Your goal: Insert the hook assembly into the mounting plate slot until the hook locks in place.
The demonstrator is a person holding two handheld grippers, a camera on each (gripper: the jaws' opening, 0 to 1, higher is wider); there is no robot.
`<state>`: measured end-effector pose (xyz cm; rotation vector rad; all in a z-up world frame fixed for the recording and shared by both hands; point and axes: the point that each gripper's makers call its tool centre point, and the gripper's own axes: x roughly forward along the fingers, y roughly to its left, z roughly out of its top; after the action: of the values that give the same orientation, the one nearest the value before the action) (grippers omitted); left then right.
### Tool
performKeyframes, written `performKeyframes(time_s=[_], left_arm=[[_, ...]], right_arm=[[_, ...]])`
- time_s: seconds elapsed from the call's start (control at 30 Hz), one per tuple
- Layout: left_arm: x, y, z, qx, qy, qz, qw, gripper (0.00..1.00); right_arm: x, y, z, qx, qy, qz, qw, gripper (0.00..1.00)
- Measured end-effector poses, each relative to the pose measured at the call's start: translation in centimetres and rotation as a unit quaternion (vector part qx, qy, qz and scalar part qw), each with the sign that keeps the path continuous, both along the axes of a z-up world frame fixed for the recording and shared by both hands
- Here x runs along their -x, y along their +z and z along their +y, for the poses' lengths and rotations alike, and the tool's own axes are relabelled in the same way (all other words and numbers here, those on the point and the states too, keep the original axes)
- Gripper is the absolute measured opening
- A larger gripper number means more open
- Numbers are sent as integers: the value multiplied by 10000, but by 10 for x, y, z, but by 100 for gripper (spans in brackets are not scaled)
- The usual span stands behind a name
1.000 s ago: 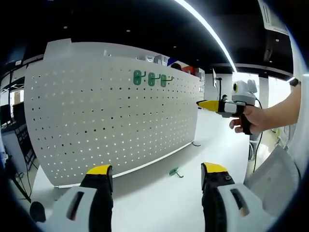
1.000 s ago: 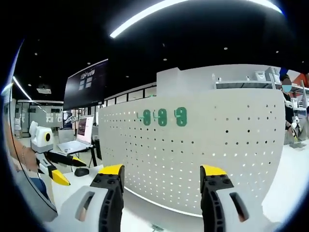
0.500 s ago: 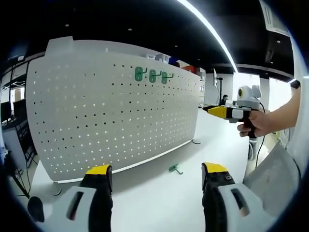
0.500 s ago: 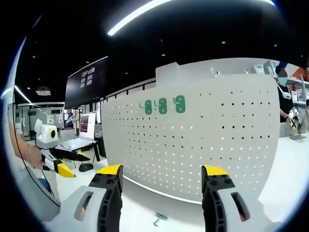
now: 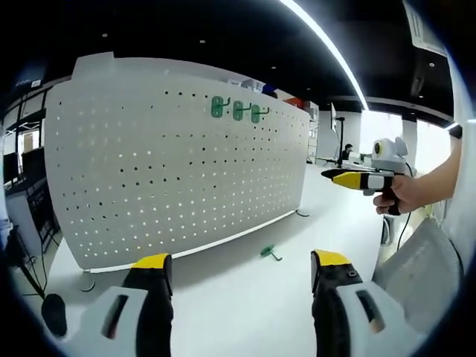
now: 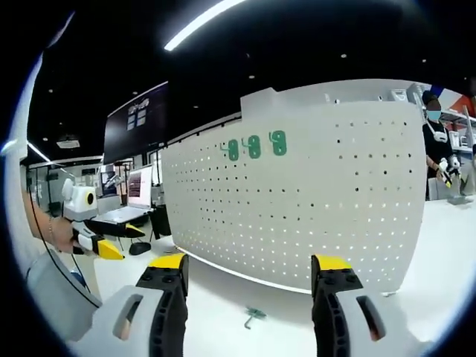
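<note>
On the white table (image 5: 245,297), a green hook (image 5: 271,253) lies loose just in front of the pegboard (image 5: 171,171), touching neither claw. In the right gripper view the hook (image 6: 253,316) sits between the jaws in the picture but well beyond them. Three green hooks (image 5: 235,110) hang high on the board. Left gripper (image 5: 238,271) spread wide, holding nothing. Right gripper (image 6: 249,271) spread too, nothing in it. In the left gripper view the right gripper (image 5: 349,178) hovers at far right in a hand (image 5: 398,197); from that side its jaws look close together. A laptop (image 6: 130,212) stands at far left.
</note>
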<state>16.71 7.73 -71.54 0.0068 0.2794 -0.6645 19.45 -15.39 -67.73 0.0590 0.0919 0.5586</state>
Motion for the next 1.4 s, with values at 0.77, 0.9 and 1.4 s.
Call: performKeyframes(time_s=[0.77, 0.9, 1.4], left_arm=[[10, -16, 8, -126, -11, 165, 9998, 78], [11, -17, 10, -118, 9, 188, 9998, 79], [14, -22, 13, -100, 65, 261, 9996, 79]], right_arm=[[27, -24, -10, 17, -4, 321, 9995, 67], [30, -28, -11, 2, -6, 361, 9993, 67], [35, -32, -12, -35, -40, 432, 9991, 67]])
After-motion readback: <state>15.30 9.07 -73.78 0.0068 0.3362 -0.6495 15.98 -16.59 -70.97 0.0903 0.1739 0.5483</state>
